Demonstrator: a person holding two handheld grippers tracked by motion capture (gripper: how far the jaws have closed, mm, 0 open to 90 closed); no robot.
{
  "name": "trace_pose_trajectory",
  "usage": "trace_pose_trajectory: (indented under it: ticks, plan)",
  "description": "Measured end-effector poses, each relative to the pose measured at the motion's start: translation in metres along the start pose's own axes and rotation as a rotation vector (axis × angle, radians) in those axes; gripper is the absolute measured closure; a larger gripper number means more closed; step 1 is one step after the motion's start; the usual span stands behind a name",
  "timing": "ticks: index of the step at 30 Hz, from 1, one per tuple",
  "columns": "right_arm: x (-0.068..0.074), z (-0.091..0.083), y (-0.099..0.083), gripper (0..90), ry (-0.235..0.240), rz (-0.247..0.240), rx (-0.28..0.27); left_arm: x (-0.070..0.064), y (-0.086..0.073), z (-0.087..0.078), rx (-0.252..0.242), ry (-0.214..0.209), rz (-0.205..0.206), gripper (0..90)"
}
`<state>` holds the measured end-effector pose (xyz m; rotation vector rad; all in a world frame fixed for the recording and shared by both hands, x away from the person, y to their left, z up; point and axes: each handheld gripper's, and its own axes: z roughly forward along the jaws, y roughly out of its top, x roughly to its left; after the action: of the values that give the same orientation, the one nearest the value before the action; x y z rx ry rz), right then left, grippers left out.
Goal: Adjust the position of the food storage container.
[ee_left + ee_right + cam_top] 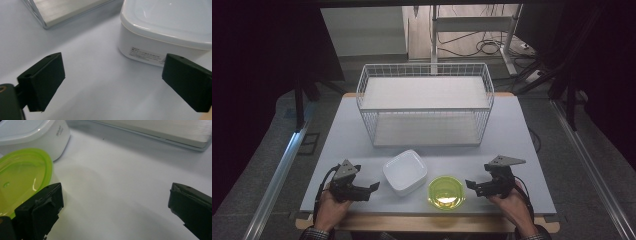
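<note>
My left gripper (373, 187) is wide open, with the white square dish (405, 172) just ahead to its right. My right gripper (470, 184), also wide and empty, has the green bowl (445, 192) beside it. Both look light, hard and slippery; I'd pinch the rims.

square white plastic dish (405, 171): plain white, small printed grey label on its side. round translucent lime-green plastic bowl (445, 192): yellow-green, no pattern. white wire basket (425, 103): white grid mesh, pale board inside. pale grey-blue table (347, 135), light wood edge. left tongs (373, 187) and right tongs (470, 184): matte black, grey top plates.
</note>
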<state>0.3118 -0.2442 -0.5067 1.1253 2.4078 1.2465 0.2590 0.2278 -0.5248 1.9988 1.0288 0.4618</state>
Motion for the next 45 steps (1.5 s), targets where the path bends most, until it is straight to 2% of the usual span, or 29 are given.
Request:
trace_pose_trajectory:
  ticks: [3,7,13,18,21,24,26,27,29,34,35,36,42,44,45]
  plan:
    - [0.001,-0.001,0.002,0.8,0.003,0.009,-0.002,0.001,-0.003,0.002,-0.027,0.011,0.025,2.9]
    - [0.002,-0.002,0.002,2.9,0.007,0.018,0.007,0.003,-0.004,0.001,-0.056,-0.007,0.018,3.7]
    - [0.002,0.000,0.003,7.3,0.006,0.019,0.037,0.001,-0.003,0.003,-0.028,-0.007,0.021,4.5]
    - [0.002,0.000,0.003,11.0,-0.010,-0.008,0.053,0.000,-0.003,0.002,-0.032,-0.009,0.022,4.3]
    - [0.004,-0.002,0.006,16.4,-0.016,-0.023,0.052,0.000,-0.003,0.003,-0.027,-0.008,0.017,4.1]
    - [0.008,-0.006,0.009,26.1,-0.015,-0.038,0.049,0.000,-0.003,0.004,-0.020,-0.010,0.019,3.9]
    - [0.011,-0.009,0.012,37.5,0.005,-0.043,0.062,0.000,-0.003,0.004,-0.019,-0.012,0.021,3.9]
    - [0.011,-0.009,0.012,37.5,0.005,-0.043,0.062,0.000,-0.003,0.004,-0.019,-0.012,0.021,3.9]
    - [0.020,-0.011,0.017,48.4,-0.003,-0.081,0.076,-0.001,-0.003,0.004,-0.019,-0.012,0.022,3.9]
    - [0.037,-0.014,0.027,63.6,0.004,-0.135,0.068,0.000,-0.003,0.003,-0.024,-0.011,0.018,3.9]
    - [0.037,-0.014,0.027,63.6,0.004,-0.135,0.068,0.000,-0.003,0.003,-0.024,-0.011,0.018,3.9]
    - [0.045,-0.013,0.032,70.4,0.013,-0.157,0.074,0.000,-0.003,0.004,-0.022,-0.012,0.018,3.9]
    - [0.065,-0.006,0.040,86.3,0.062,-0.182,0.087,-0.001,-0.003,0.004,-0.020,-0.012,0.024,3.9]
    - [0.068,-0.004,0.042,88.2,0.074,-0.182,0.085,-0.001,-0.003,0.004,-0.021,-0.011,0.024,3.9]
    - [0.076,-0.001,0.045,89.3,0.105,-0.183,0.084,-0.001,-0.003,0.004,-0.022,-0.011,0.023,4.0]
